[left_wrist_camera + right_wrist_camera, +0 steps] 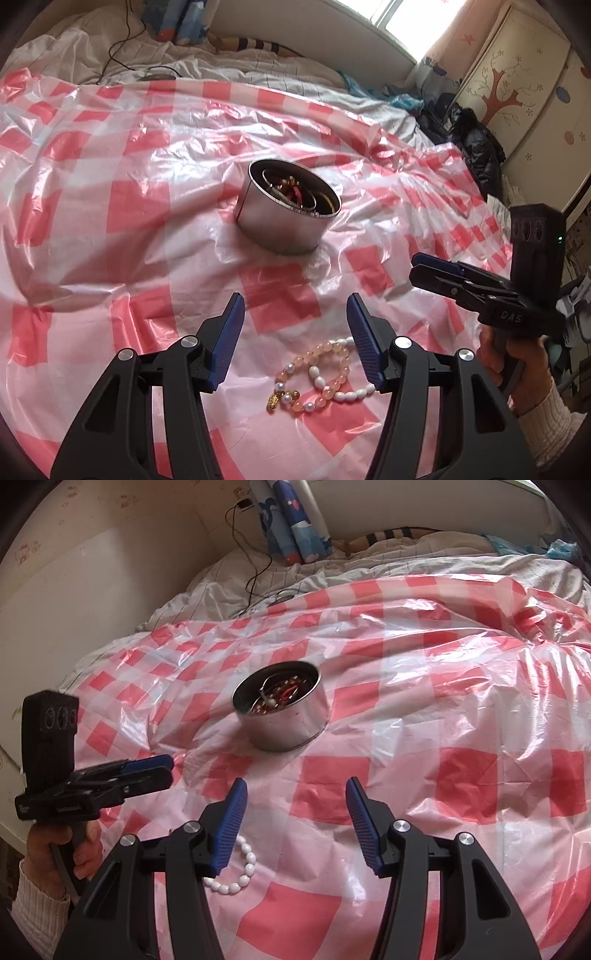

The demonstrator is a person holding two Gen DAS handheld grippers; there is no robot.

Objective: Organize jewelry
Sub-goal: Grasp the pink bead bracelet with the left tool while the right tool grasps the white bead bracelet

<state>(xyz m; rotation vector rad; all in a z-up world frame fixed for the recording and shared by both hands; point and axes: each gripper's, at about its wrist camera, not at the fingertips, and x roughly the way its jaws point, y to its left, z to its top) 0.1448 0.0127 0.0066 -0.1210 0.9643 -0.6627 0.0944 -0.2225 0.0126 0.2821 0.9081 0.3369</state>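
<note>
A round metal tin (286,208) stands on the red-and-white checked plastic sheet (110,206) and holds several pieces of jewelry; it also shows in the right wrist view (282,710). A pink bead bracelet (334,360) and a white pearl bracelet (351,395) with a gold charm lie on the sheet between the fingers of my left gripper (295,332), which is open above them. My right gripper (293,818) is open and empty; part of the white pearl bracelet (242,871) lies by its left finger. Each gripper shows side-on in the other's view, right gripper (415,267), left gripper (170,768).
The sheet covers a rumpled bed. Pillows and a black cable (255,572) lie at the bed's head. A painted wardrobe (517,92) and dark clothing (476,147) stand to the right of the bed. A wall (92,572) runs along the left side.
</note>
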